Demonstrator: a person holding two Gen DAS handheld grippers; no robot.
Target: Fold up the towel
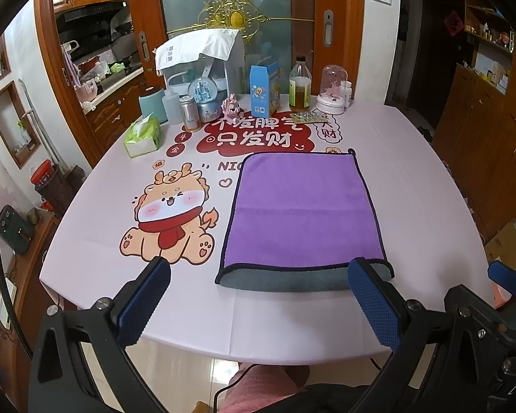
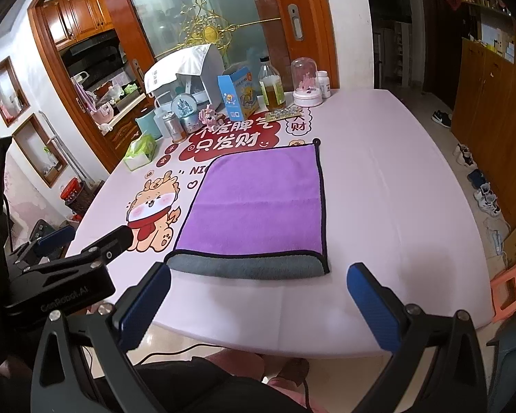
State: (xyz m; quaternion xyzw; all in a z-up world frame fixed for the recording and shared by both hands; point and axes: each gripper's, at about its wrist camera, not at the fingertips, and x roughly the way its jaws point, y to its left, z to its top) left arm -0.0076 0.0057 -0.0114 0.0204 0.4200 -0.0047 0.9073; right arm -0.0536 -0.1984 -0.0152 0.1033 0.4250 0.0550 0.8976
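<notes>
Both hand-held grippers hover at the near edge of the table, each with its blue-padded fingers spread wide and holding nothing. The left gripper frames the near left part of the towel, its right finger overlapping the towel's near right corner in that view; whether it touches the cloth cannot be told. The right gripper sits a little further right, the towel lying ahead between its fingers and apart from them.

The purple towel lies flat on the pink tablecloth, right of the printed cartoon dragon. Its long axis runs near to far, with a faint crease across the middle. A grey underside shows along the near edge, and a small hanging loop sits at the far right corner.

Only the right wrist view shows the left gripper from outside, at the near left, plus shoes on the floor and an orange stool at right. Bottles and a tissue pack line the far side of the table.
</notes>
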